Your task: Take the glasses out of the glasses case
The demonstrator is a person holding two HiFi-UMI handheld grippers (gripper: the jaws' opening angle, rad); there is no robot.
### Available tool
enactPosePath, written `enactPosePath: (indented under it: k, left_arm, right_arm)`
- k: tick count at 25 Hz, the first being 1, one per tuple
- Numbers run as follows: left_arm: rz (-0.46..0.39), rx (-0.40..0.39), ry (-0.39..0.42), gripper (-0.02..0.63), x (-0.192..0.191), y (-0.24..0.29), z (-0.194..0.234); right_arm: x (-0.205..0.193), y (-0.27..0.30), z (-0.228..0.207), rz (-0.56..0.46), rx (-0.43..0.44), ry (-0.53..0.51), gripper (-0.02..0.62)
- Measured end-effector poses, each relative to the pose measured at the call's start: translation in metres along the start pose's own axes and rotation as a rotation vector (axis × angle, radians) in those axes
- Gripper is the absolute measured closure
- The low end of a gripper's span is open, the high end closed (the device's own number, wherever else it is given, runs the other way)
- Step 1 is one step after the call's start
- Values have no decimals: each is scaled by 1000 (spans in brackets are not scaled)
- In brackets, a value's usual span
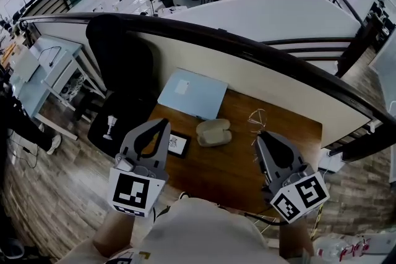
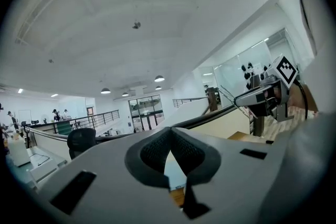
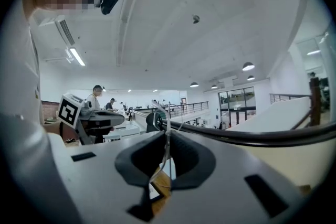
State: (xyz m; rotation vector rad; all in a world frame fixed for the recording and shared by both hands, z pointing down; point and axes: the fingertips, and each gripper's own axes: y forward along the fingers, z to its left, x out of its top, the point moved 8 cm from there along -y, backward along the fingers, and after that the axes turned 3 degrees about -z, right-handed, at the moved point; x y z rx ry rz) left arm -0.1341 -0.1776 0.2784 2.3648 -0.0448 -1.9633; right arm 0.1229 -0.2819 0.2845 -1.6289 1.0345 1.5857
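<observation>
Currently two grippers are showing in the head view, one in each hand, each carrying one marker cube. The right gripper (image 1: 260, 136) is pinching one pair of glasses (image 1: 258, 121) between its fingers, which are standing narrowly apart on a thin part of the frame. The glasses are hanging just above the brown wooden surface (image 1: 235, 173), out of the glasses case (image 1: 213, 132) and a little to its right. They are made of pale wire so fine that their lenses and full outline are hard to make out. In the right gripper view only a slim strand is running up between the dark ribbed pads. The left gripper (image 1: 162, 127) is hovering over the surface's left edge with its fingers closed tip to tip and nothing between them. The single case is lying apart from both grippers, cream and smooth. It is showing as two rounded lobes, one behind the other, and whether its lid is standing open is not clear. One flat pale-blue rectangle (image 1: 193, 94) with a small white patch is lying behind the case. One small dark-framed card (image 1: 178, 144) is lying to the case's left, partly covered by the left gripper. One black chair (image 1: 120, 74) is standing at the surface's far left corner, and a dark curved railing (image 1: 247, 44) is sweeping behind.
</observation>
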Motion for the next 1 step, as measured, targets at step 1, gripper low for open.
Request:
enactPosePath:
  k: [1]
  left_arm:
    - [1,1,4,604,0,0,0]
  right_arm:
    - [0,0,0,-1,4,6,561]
